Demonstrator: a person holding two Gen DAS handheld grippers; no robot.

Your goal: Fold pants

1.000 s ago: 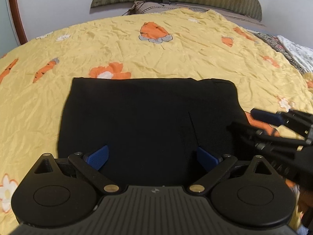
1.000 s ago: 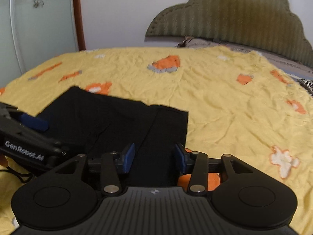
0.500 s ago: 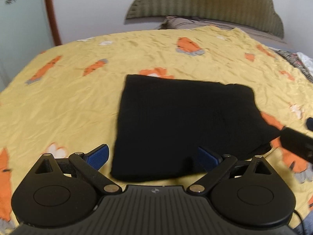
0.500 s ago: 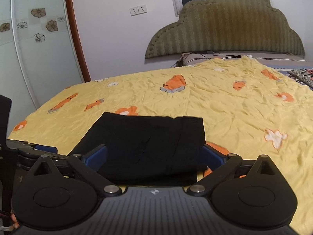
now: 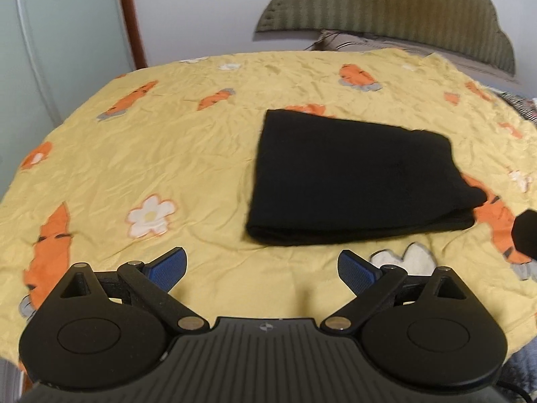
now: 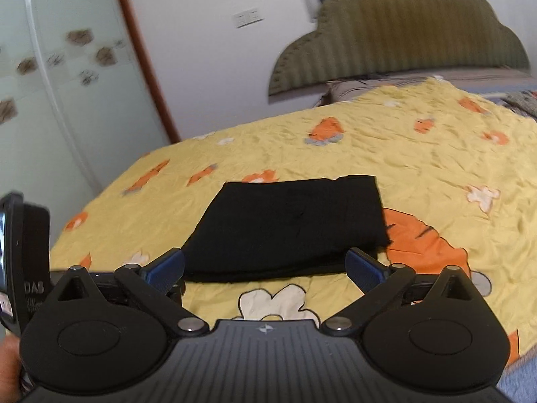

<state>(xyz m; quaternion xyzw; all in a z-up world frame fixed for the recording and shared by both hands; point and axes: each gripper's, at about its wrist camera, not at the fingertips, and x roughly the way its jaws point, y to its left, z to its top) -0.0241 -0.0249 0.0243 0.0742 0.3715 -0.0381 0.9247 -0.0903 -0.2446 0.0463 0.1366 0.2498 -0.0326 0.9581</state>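
Note:
The black pants (image 5: 352, 181) lie folded into a flat rectangle on the yellow bedspread (image 5: 167, 154); they also show in the right wrist view (image 6: 288, 225). My left gripper (image 5: 261, 270) is open and empty, held above the bedspread short of the pants' near edge. My right gripper (image 6: 265, 267) is open and empty, just in front of the pants' near folded edge. The right gripper's tip (image 5: 525, 233) pokes in at the right edge of the left wrist view.
The bedspread (image 6: 436, 168) has orange carrot and white flower prints. A padded green headboard (image 5: 386, 3) and a pillow (image 5: 362, 38) stand at the far end. A wall with a glass door (image 6: 50, 84) lies to the left. The left gripper's body (image 6: 23, 252) is at the left edge.
Both grippers have pulled back and up from the pants. The right gripper opened from nearly shut on the fabric a second ago. The pants now lie free, folded.

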